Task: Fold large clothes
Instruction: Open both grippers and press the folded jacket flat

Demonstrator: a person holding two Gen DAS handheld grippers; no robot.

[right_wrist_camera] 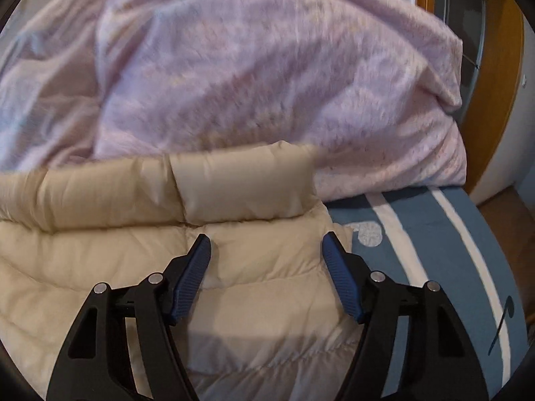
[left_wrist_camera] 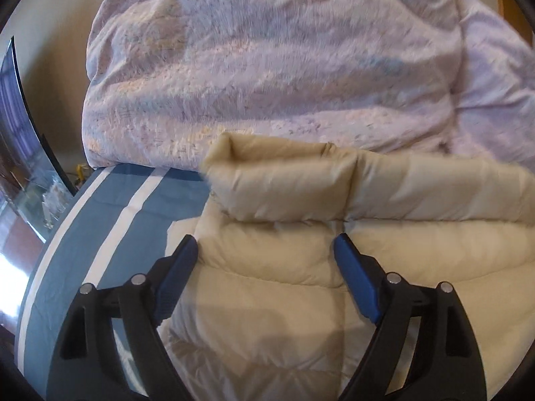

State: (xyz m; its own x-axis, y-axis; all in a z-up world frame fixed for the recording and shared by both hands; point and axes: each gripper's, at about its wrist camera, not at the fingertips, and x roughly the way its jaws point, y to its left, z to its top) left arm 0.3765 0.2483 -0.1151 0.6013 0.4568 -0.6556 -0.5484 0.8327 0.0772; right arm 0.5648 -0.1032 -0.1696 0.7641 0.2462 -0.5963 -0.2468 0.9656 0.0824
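Both jaws gape, left gripper [left_wrist_camera: 265, 245] and right gripper [right_wrist_camera: 266, 242] over the beige jacket [left_wrist_camera: 284, 284]; no fold underway, so next they likely close on its far edge.

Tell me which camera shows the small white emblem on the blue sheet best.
The right wrist view. The white emblem lies in plain sight on the blue striped sheet, just beside the beige puffer jacket. The left wrist view shows sheet and jacket but no emblem.

The puffer jacket [left_wrist_camera: 301, 267] is cream-beige with quilted bands. Far behind, the duvet [left_wrist_camera: 267, 67] is pale lilac-pink, faintly mottled. The sheet [right_wrist_camera: 434, 234] is dusty blue with white stripes.
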